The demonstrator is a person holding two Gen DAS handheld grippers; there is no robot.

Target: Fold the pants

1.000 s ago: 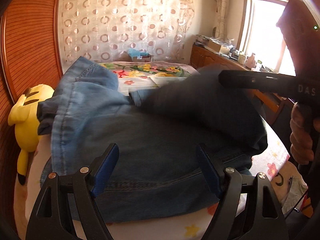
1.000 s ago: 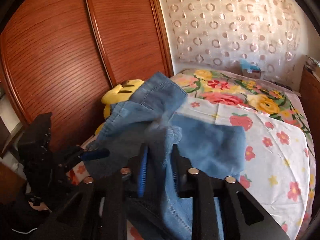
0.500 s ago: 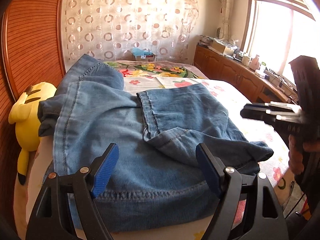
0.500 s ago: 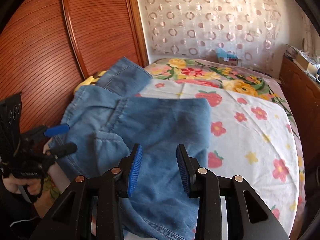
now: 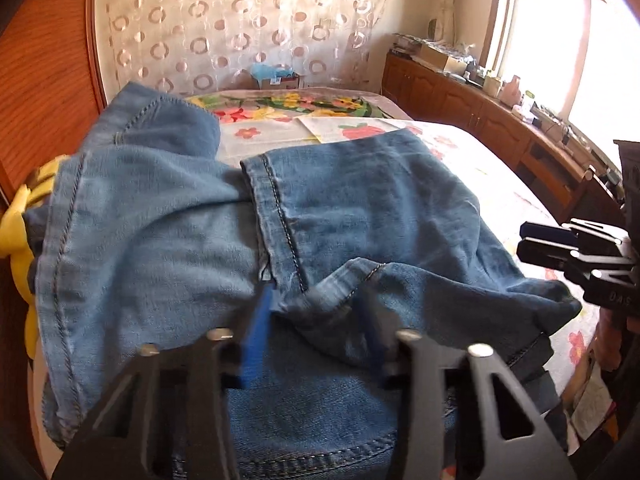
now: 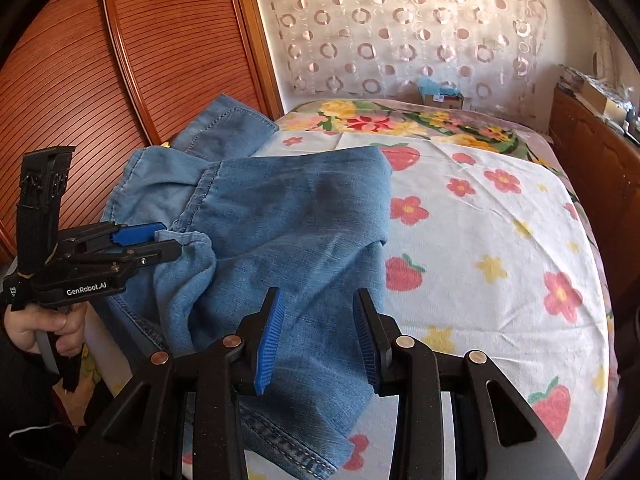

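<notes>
Denim-blue jeans now lie released on the floral bedsheet; right hand-held gripper gapes empty, left hand-held gripper narrows around a fold, re-gripping.

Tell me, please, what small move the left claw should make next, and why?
Probably close on the bunched denim fold and draw it flat: the left claw is open around it, the jeans lie rumpled on the bed, and the right claw is open, holding nothing.
</notes>
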